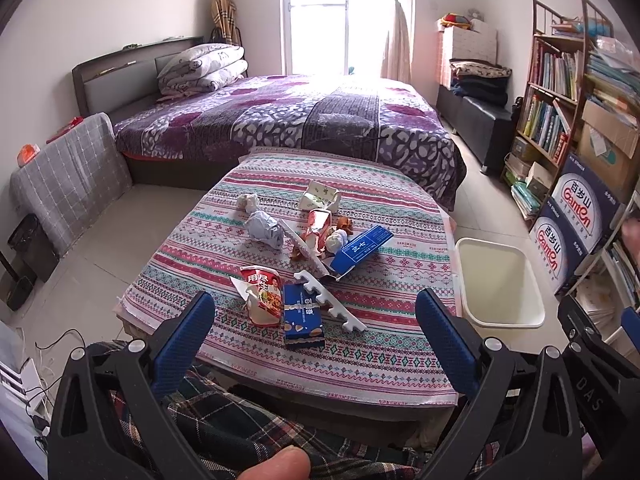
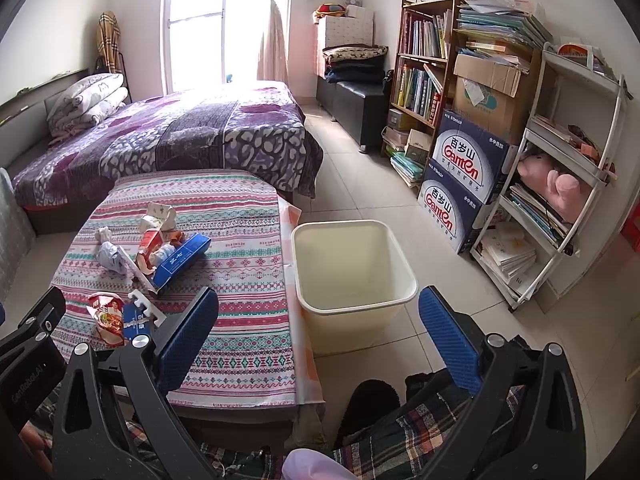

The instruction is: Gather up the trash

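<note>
Both hand-held grippers, left [image 1: 316, 314] and right [image 2: 318, 310], hang apart and empty, so start with the snack packet [image 1: 262, 298] at lower centre on the tabletop [image 1: 400, 280], then carry it to the bin [image 2: 354, 264] just beside.

Trash [image 1: 316, 248] strewn on cloth-covered table [image 1: 400, 344]

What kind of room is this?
It looks like a bedroom: a big bed with folded quilts, a full bookshelf, and a curtained window.
</note>
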